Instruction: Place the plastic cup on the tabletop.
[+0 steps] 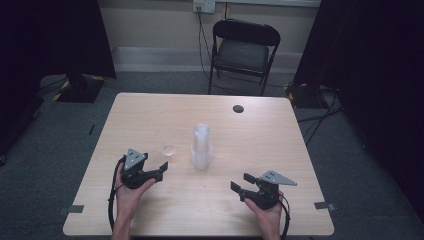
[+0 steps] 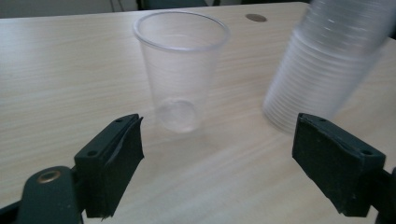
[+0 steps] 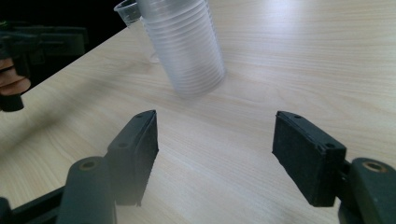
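High view: stack of cups (image 1: 202, 145) upright mid-surface (image 1: 150, 115), single cup (image 1: 169, 149) just left; left gripper (image 1: 156, 169) and right gripper (image 1: 242, 184) hand-held, both empty.

Left gripper view: jaws wide, single cup (image 2: 181, 70) ahead, stack (image 2: 327, 65) right.

Right gripper view: jaws wide, stack (image 3: 184, 44) ahead, well apart.

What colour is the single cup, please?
The cup is clear, colourless plastic; left gripper view shows it best.
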A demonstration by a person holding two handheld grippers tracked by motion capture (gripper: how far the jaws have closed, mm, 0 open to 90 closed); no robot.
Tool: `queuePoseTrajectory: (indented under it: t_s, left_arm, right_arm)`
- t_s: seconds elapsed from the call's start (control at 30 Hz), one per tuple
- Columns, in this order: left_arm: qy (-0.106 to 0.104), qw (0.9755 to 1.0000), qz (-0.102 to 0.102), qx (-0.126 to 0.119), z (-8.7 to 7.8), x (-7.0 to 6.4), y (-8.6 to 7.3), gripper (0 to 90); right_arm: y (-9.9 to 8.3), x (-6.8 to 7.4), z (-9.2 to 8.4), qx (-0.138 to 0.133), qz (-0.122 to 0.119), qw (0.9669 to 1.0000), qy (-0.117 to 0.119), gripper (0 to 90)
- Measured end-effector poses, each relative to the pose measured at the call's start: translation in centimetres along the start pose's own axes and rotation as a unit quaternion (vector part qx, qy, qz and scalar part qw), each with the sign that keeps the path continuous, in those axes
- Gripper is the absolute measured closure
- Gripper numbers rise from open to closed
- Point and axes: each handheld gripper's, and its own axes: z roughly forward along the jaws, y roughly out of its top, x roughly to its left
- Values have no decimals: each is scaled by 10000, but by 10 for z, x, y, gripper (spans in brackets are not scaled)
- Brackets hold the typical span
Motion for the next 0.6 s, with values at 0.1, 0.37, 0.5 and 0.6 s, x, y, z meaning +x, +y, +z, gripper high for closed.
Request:
queuePoseTrajectory:
  t_s: [0.1, 0.37, 0.5, 0.6]
  left_arm:
    - [-80, 9998, -197, -62, -9, 1, -8, 163]
    - [-31, 9996, -253, 96, -30, -11, -29, 159]
    - [134, 9997, -103, 177, -36, -21, -33, 159]
    - [88, 9998, -166, 114, -36, -24, -35, 158]
  right_arm:
    - [0, -2, -2, -11, -4, 10000, -42, 311]
    - [0, -6, -6, -60, 54, 9999, -150, 280]
    - [0, -7, -6, -48, 55, 9997, -218, 258]
    - [1, -7, -5, -25, 4, 9992, -402, 230]
